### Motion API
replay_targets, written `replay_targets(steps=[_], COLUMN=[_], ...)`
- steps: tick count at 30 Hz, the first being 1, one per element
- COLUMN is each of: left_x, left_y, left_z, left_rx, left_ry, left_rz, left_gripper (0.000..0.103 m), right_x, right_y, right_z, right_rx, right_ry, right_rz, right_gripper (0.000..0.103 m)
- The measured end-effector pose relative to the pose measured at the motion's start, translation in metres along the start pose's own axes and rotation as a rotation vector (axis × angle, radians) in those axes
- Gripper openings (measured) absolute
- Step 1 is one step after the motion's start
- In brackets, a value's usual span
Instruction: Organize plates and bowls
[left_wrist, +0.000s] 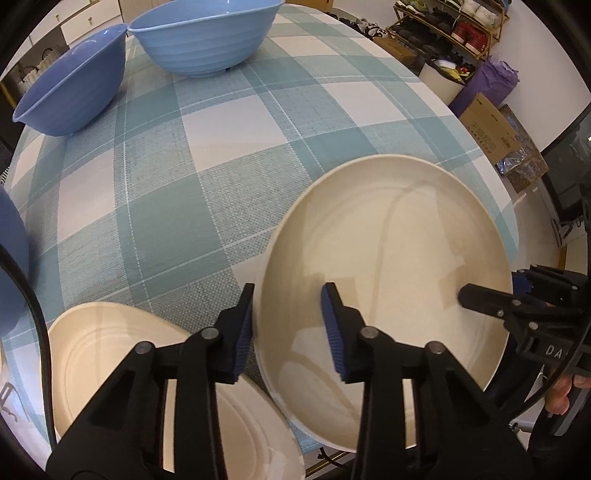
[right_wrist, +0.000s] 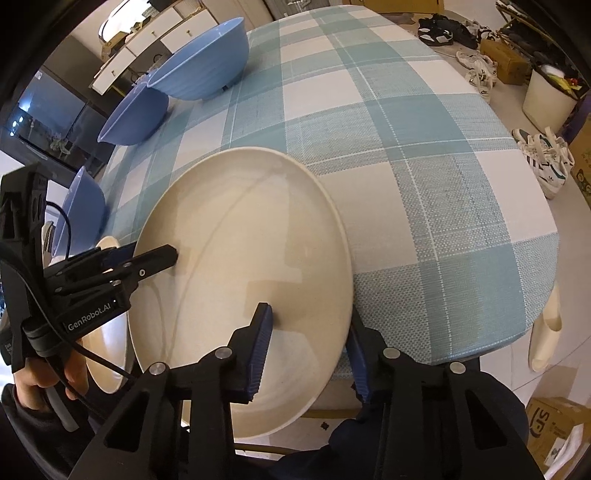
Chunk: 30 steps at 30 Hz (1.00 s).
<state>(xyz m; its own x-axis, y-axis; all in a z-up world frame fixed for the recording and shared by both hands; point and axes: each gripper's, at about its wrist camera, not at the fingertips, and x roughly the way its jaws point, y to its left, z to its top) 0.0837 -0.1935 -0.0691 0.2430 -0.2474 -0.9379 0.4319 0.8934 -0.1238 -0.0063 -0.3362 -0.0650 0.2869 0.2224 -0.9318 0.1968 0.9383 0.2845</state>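
A large cream plate (left_wrist: 399, 266) lies at the table's near edge, partly overhanging it; it also shows in the right wrist view (right_wrist: 251, 243). My left gripper (left_wrist: 288, 325) is open and straddles the plate's left rim. My right gripper (right_wrist: 310, 350) is open and straddles the plate's right rim. Whether the pads touch the rim I cannot tell. A second cream plate (left_wrist: 110, 362) lies to the left, partly under my left gripper. Two blue bowls (left_wrist: 207, 37) (left_wrist: 74, 88) stand at the far left. A third blue bowl (right_wrist: 83, 199) stands at the left edge.
The table wears a teal and white checked cloth (left_wrist: 207, 177). Beyond its right edge are cardboard boxes (left_wrist: 491, 133), a white bin (right_wrist: 546, 96), shoes (right_wrist: 543, 158) and a shoe rack (left_wrist: 450, 26). The other gripper shows in each view (left_wrist: 517, 302) (right_wrist: 110, 269).
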Motion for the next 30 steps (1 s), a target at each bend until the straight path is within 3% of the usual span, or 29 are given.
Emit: replay_targets(steps=[12,30], left_x=[-0.002,-0.013], left_y=[0.001,-0.007], left_z=[0.000,0.002], left_rx=[-0.020,-0.044], left_ry=[-0.003,-0.016], left_rz=[0.040,0.065], left_gripper=[0.020,0.017], right_x=[-0.001,-0.016], right_y=[-0.003,-0.008], right_z=[0.002,0.006], right_rx=[-0.002,-0.002], right_ry=[-0.030,-0.057], right_rz=[0.008,0.011], right_gripper=[0.035,0.030])
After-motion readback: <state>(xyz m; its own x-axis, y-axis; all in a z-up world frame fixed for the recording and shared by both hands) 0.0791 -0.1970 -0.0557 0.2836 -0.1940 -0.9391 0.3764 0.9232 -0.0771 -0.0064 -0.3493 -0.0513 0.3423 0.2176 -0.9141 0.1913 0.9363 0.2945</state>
